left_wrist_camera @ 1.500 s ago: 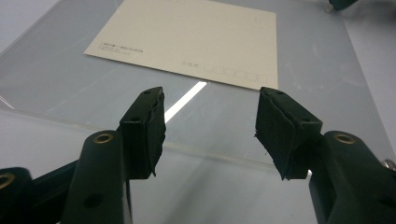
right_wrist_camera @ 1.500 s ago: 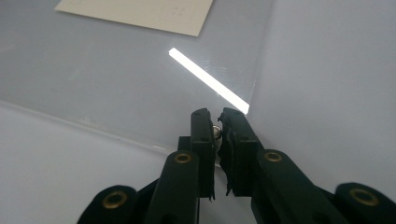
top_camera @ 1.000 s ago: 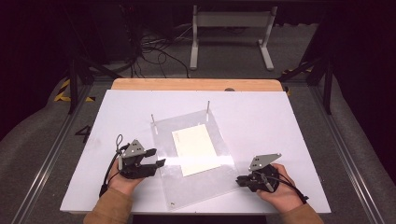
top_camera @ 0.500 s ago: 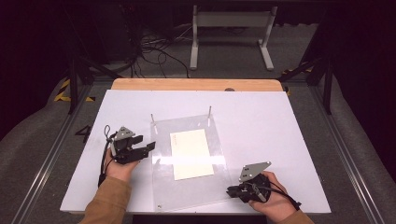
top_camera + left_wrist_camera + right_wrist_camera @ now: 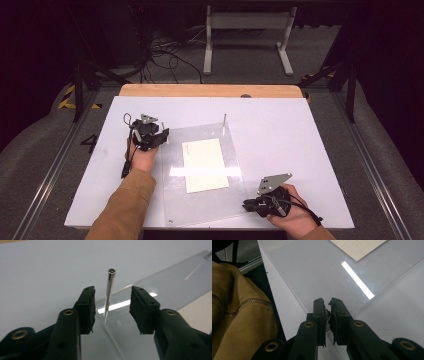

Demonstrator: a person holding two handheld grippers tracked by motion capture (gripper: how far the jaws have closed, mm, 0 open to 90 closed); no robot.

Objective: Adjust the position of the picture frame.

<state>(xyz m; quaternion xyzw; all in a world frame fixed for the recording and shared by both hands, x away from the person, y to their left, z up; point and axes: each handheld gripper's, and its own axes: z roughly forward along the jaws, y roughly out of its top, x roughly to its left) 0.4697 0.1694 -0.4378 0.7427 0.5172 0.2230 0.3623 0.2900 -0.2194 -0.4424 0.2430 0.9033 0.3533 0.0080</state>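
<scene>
Left gripper (image 5: 162, 136), left of centre in the high view: jaws parted and just closing, a metal pin (image 5: 109, 291) upright between them, untouched, at the clear sheet's (image 5: 200, 200) far-left corner. Right gripper (image 5: 250, 204), lower right: clenched on something small at the sheet's near corner, too hidden to identify. Tan sleeve (image 5: 125, 205) cut off at bottom edge.

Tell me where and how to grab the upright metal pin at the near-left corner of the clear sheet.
Grip the metal pin on its bare shaft, midway between the tip and the clear sheet. It stands nearly upright and slim, so come in level from the table's left side, one pad on each side. The left hand-held gripper already straddles it that way, jaws apart, not yet touching.
</scene>
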